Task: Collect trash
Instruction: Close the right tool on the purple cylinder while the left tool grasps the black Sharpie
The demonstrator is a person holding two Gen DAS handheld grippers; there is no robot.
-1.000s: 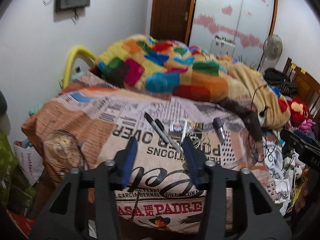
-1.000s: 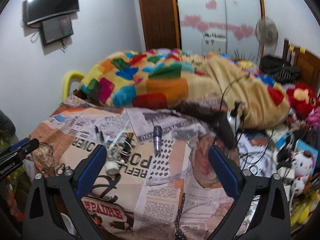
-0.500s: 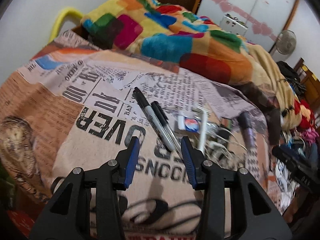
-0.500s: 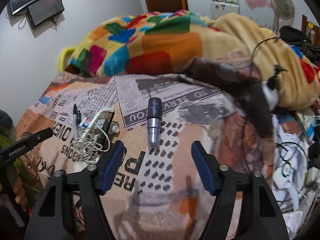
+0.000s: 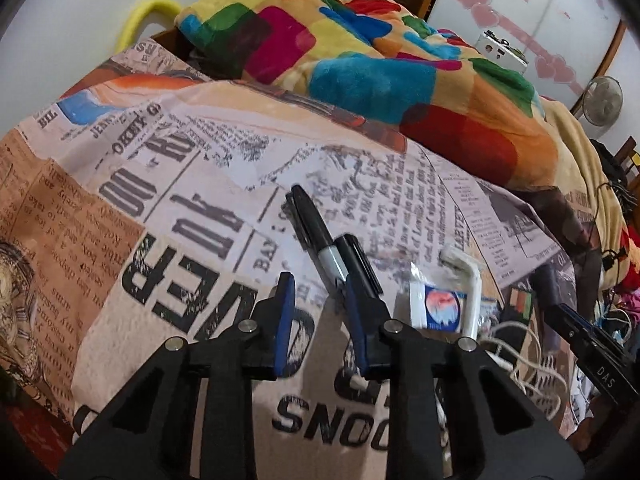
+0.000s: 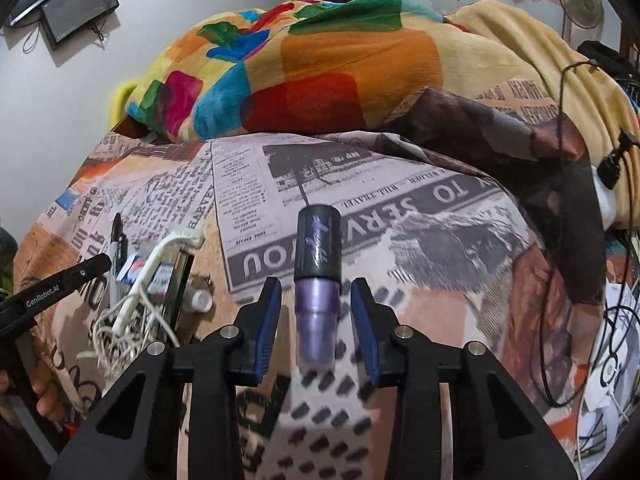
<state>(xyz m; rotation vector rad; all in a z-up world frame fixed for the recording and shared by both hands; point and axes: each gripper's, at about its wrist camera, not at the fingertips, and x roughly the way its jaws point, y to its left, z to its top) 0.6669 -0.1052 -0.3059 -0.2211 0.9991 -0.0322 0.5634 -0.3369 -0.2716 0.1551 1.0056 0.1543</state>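
Right gripper (image 6: 316, 320) closing around purple tube (image 6: 318, 276) on bedspread (image 6: 420, 240) (pads not touching). Left gripper (image 5: 320, 312) narrowing beside markers (image 5: 320, 236), nothing pinched.

A lived-in home bedroom: a bed with a newsprint-pattern sheet (image 5: 224, 184), patchwork blanket (image 6: 304, 68) and wardrobe doors (image 5: 532, 12)
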